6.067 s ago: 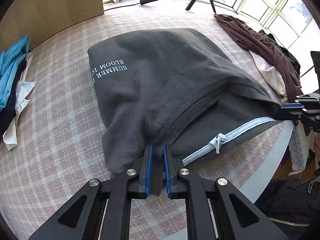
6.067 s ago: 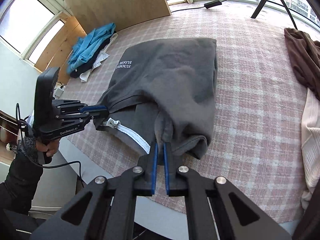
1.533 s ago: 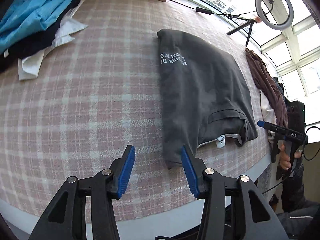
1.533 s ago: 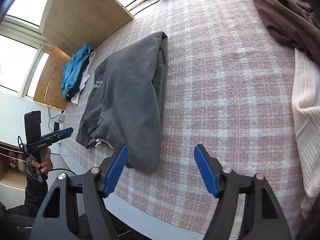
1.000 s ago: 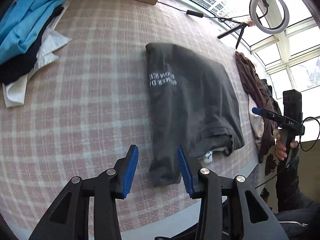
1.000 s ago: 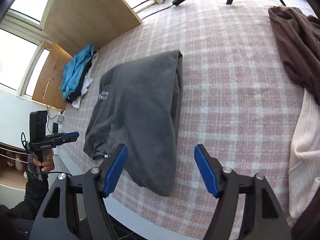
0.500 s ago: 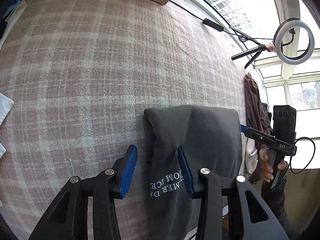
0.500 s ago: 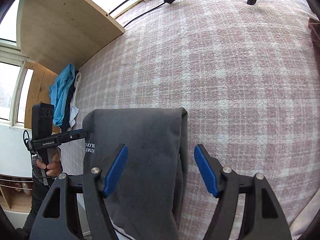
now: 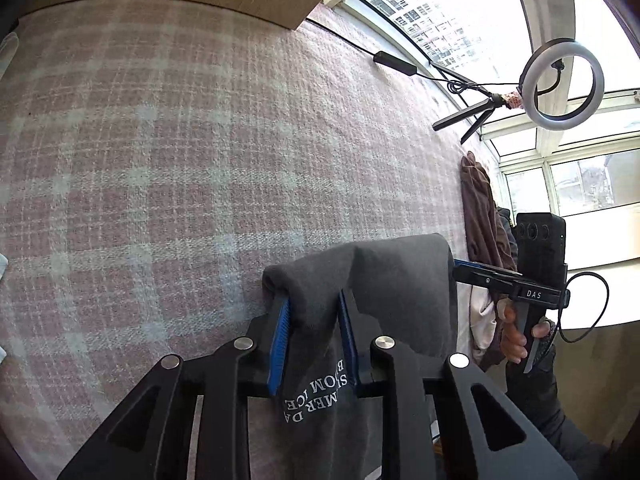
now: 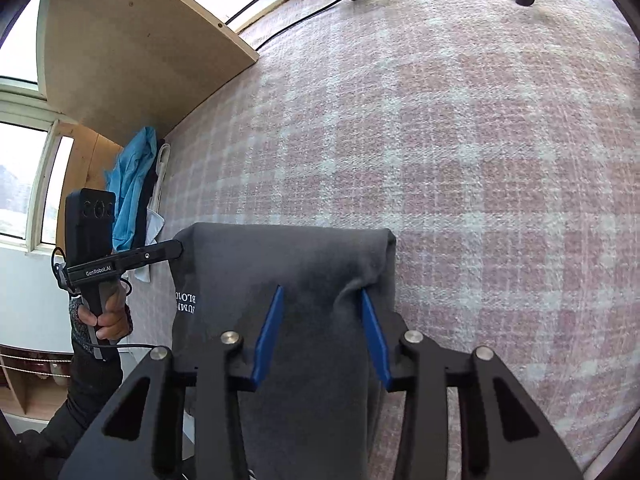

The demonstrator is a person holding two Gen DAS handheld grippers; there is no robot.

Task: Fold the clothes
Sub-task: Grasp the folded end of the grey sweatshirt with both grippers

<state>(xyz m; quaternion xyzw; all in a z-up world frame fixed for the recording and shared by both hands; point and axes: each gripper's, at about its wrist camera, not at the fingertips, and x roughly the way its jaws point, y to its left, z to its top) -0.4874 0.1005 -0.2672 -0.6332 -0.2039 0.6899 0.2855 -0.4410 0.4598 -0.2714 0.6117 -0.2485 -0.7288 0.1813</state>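
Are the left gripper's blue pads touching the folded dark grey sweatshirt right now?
Touching. In the left wrist view the dark grey sweatshirt bulges between the left gripper's blue pads, its cloth pressed against both, jaws not fully closed.

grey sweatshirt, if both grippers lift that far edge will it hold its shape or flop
The grey sweatshirt will probably flop: it already bunches between the left gripper fingers. It looks thick, so likely weighty. Its stacked layers may slide apart on the plaid cloth.

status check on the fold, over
Left gripper and right gripper open, straddling far corners of the grey sweatshirt. Sweatshirt folded on plaid cloth. Nothing blocking.
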